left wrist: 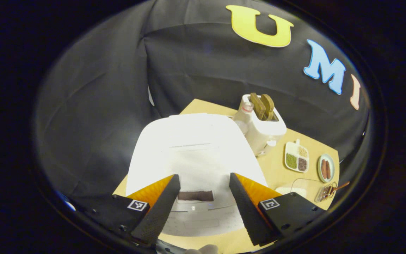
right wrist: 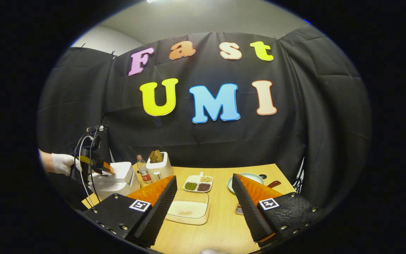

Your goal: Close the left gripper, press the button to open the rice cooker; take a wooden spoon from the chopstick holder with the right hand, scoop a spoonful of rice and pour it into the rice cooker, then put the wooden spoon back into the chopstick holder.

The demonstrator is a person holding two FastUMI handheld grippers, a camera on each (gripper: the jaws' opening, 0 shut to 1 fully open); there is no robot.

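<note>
Black cloth backs your counter (right wrist: 224, 218). On its left end the rice cooker (left wrist: 192, 155) sits lid-down beneath your left gripper (left wrist: 201, 208), fingers spread. Your right gripper (right wrist: 204, 208), fingers spread too, hovers over the rice tray (right wrist: 188, 210).

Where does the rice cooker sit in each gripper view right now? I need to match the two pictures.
Left gripper view: the rice cooker is at centre, lid shut, just beyond the open fingers of the left gripper.
Right gripper view: the rice cooker is at far left on the table, with the left gripper over it.
Shared landmark: the white toaster stands beside the cooker.
</note>
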